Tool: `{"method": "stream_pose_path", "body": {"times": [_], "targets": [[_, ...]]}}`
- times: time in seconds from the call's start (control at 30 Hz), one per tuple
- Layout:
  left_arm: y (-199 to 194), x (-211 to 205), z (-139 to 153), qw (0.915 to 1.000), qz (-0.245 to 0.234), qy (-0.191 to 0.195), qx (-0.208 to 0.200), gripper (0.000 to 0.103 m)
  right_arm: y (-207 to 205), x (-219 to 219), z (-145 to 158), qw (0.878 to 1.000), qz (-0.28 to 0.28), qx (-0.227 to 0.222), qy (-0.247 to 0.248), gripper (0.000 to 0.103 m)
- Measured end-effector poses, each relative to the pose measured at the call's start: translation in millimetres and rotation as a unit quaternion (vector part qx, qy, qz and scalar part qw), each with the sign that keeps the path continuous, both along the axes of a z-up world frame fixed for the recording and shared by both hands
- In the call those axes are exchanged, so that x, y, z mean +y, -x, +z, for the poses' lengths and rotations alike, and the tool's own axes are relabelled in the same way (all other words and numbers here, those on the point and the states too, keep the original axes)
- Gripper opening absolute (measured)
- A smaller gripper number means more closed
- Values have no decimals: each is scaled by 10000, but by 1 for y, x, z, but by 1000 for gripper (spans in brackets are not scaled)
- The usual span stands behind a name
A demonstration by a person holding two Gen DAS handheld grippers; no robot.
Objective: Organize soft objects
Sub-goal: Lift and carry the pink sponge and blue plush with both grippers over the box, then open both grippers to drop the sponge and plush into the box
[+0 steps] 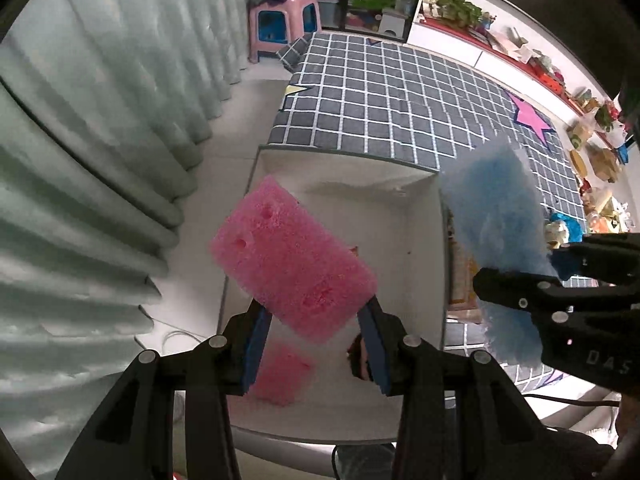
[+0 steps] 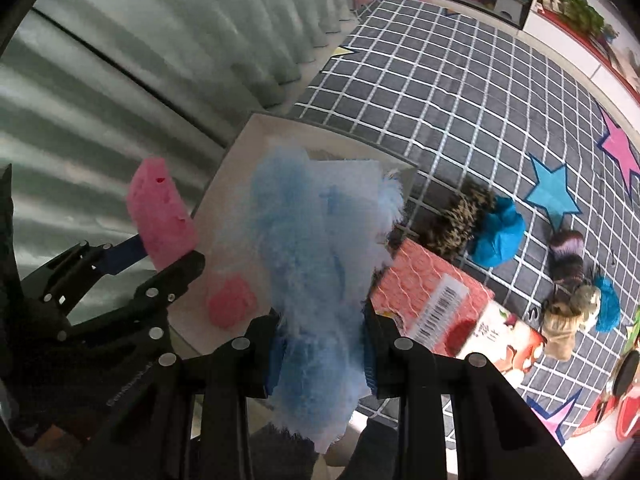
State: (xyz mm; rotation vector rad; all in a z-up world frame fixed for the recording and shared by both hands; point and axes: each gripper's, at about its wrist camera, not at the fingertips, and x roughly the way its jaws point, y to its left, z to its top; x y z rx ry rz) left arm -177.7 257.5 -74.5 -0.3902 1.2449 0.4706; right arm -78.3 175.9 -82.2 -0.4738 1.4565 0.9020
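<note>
My left gripper (image 1: 316,320) is shut on a pink sponge (image 1: 292,256) and holds it tilted above an open white box (image 1: 434,216). A second pink sponge (image 1: 280,372) lies on the box floor below it. My right gripper (image 2: 322,340) is shut on a fluffy light-blue cloth (image 2: 316,248), which hangs over the near right side of the same white box (image 2: 256,128). In the right wrist view the left gripper (image 2: 164,256) shows at the left with its pink sponge (image 2: 160,212). In the left wrist view the right gripper (image 1: 520,268) and its blue cloth (image 1: 496,208) show at the right.
The box stands at the edge of a grey checked mat (image 2: 460,80) with star patches. A red packet (image 2: 440,300) lies beside the box, and several plush toys (image 2: 496,232) lie on the mat. Pale curtains (image 1: 80,160) hang to the left. A pink stool (image 1: 280,20) stands far back.
</note>
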Motion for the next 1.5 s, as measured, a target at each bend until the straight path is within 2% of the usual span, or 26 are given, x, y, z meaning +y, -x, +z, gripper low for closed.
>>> {"method": "stream_pose_path", "body": {"times": [0.6, 1.5], "targets": [[-28, 24, -36, 9994, 92, 21, 323, 47, -26, 38, -23, 9999, -54, 63, 109, 34], [-45, 28, -64, 9975, 115, 236, 649, 47, -37, 54, -53, 9991, -25, 255, 335, 34]]}}
